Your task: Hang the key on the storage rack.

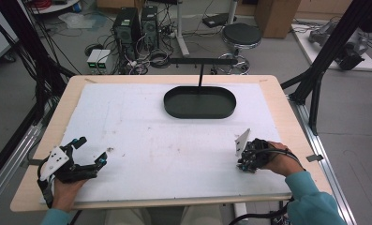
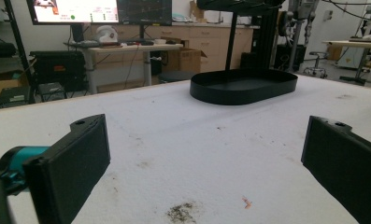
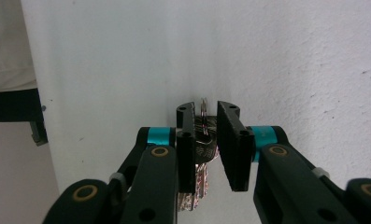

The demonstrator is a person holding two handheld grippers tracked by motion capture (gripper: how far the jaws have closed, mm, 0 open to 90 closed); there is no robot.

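Note:
In the right gripper view, a small key ring (image 3: pixel 203 122) with flat metal and reddish pieces stands on edge between the jaws of my right gripper (image 3: pixel 205 112). The jaws are nearly together around it, pointing down at the white table cover (image 3: pixel 290 56). From above, the right gripper (image 1: pixel 245 163) sits at the table's right front, and the hand hides the key ring. My left gripper (image 1: pixel 91 151) rests at the left front, open, nothing between its pads (image 2: pixel 71 163). A black oval tray (image 1: pixel 200 115) lies empty at the middle back.
The tray (image 2: pixel 244 91) is seen low and ahead from the left gripper, with a black stand post (image 1: pixel 201 75) behind it. The white cover (image 1: pixel 165 145) bears small dirt specks (image 2: pixel 183 212). Computers, cables and a stool (image 1: pixel 241 35) stand on the floor beyond the table.

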